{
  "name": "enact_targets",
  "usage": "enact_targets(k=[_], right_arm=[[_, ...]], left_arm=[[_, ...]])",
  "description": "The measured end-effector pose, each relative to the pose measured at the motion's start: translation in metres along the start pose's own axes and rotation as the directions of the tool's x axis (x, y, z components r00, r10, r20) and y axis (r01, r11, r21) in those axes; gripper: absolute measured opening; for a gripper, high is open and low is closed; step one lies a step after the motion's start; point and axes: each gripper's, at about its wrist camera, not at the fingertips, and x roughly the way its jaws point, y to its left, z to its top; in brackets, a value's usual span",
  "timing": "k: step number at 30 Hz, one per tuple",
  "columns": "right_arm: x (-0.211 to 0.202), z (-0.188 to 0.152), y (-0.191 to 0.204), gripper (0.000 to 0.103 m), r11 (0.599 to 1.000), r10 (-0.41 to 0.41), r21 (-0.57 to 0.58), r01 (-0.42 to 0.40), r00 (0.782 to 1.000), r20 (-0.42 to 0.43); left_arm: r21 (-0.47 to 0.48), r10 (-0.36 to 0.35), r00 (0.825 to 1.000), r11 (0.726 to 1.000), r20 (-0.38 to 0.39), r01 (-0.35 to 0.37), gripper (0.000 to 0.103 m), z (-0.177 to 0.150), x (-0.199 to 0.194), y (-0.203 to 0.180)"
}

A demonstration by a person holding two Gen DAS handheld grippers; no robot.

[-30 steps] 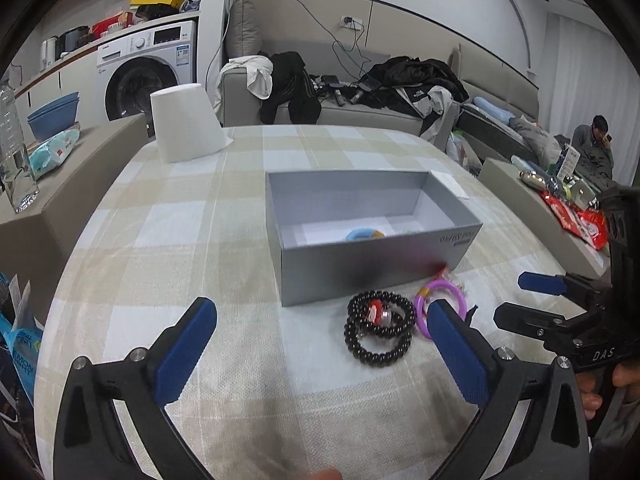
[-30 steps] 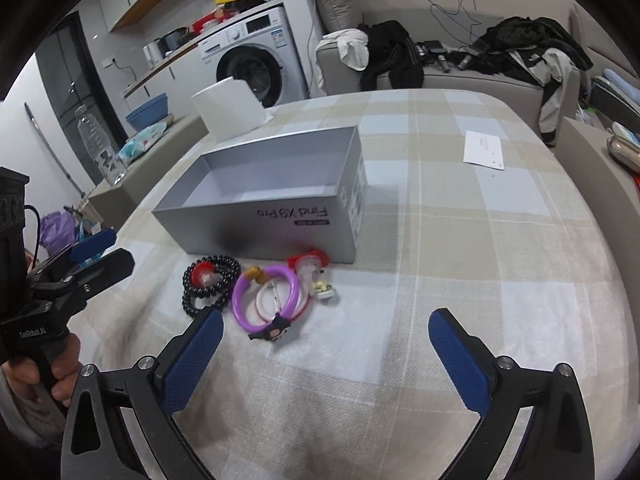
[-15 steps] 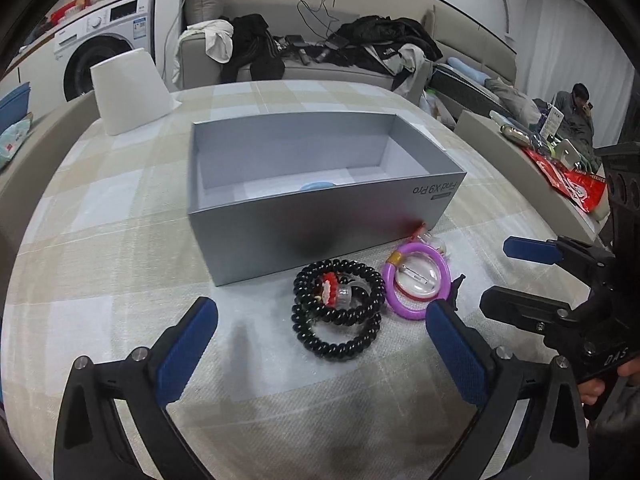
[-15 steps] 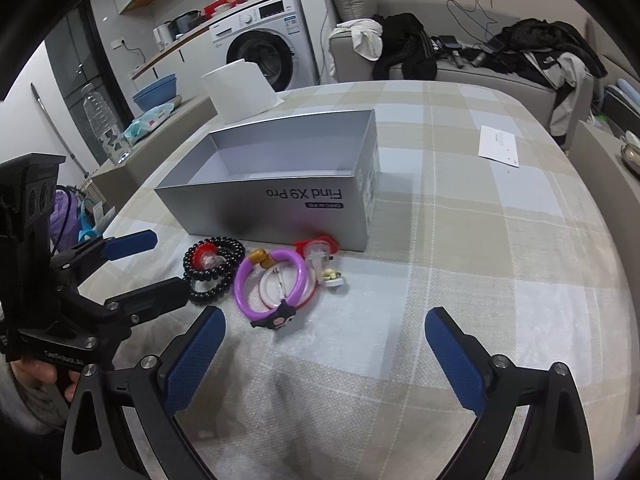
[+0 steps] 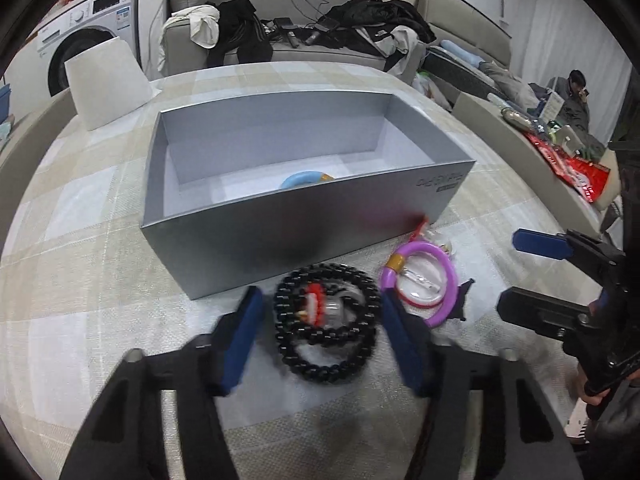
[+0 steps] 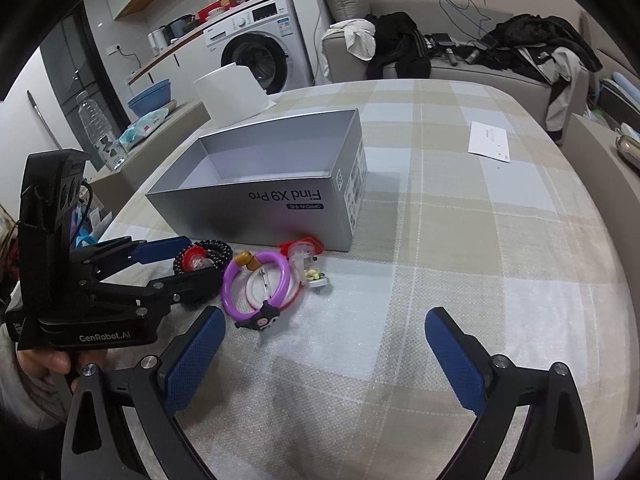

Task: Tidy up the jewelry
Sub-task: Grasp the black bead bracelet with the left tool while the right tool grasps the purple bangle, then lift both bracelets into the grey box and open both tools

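Clothes-strewn grey sofa (image 5: pixel 304 46), white washing machine (image 6: pixel 256 48) behind.

Both wrist views look steeply down, close; both share the grey box (image 5: pixel 304 236).

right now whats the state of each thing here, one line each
left tool: jaws just closing around the black bead bracelet, pads not yet pressing
right tool: open, holding nothing
black bead bracelet: on the table
purple bangle: on the table
grey box: open, blue ring inside

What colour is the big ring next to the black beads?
Purple, with a small gold band: the bangle shows best in the right wrist view.
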Motion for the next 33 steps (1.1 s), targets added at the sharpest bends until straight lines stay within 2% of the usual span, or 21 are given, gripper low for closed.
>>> enact_targets(k=[5,19,25,30,33], right_arm=[[0.002,0.001,0.002,0.100,1.000,0.002,-0.005,-0.002,1.000,-0.004],[0.008,0.005,0.020,0.100,0.999,0.029,-0.039,-0.030,0.999,-0.024],[0.017,0.005,0.035,0.076,0.992,0.102,-0.065,-0.107,0.992,-0.068],[0.023,0.005,0.044,0.075,0.990,0.095,-0.093,-0.102,0.992,-0.078],[0.028,0.006,0.046,0.067,0.992,0.071,-0.101,-0.080,0.993,-0.090]], left_arm=[[-0.009,-0.007,1.000,1.000,0.022,0.007,0.039,-0.001,-0.005,0.002],[-0.058,-0.010,0.987,0.998,0.160,0.020,0.038,-0.005,-0.037,0.012],[-0.080,-0.003,0.983,0.997,0.183,0.018,0.038,-0.006,-0.042,0.016],[-0.092,0.003,0.981,0.996,0.193,0.015,0.038,-0.007,-0.044,0.019],[-0.100,0.009,0.980,0.995,0.199,0.011,0.038,-0.008,-0.047,0.022]])
